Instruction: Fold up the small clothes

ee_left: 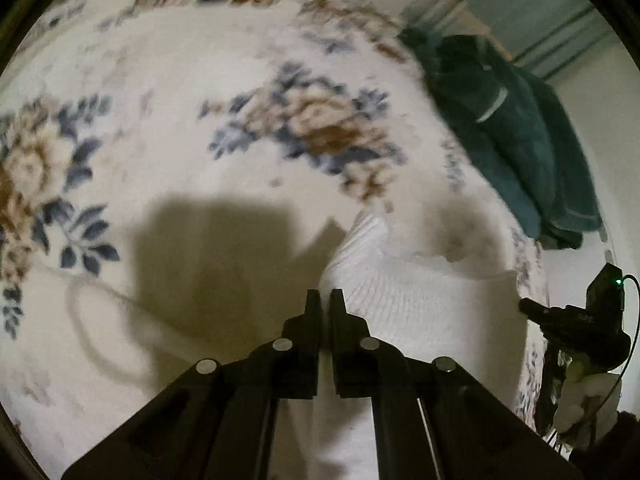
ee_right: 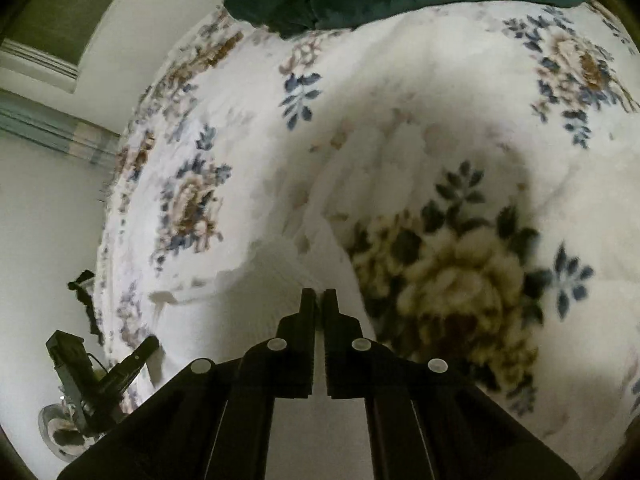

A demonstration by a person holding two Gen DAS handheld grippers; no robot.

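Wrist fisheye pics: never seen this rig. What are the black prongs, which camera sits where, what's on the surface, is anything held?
There is no robot here: a person carries a handheld two-finger gripper in each hand, and each gripper has a wide-angle camera looking forward along its fingers. The black prongs at the bottom of each picture are that gripper's own fingers. One picture is from the left gripper, the other from the right gripper; each also shows the other gripper near its edge. The surface is a floral blanket. On it lies a white ribbed garment, with a dark green pile of cloth further back. Both grippers are shut, with their tips at the white garment. Whether they actually pinch its fabric, I cannot tell from these blurry views.
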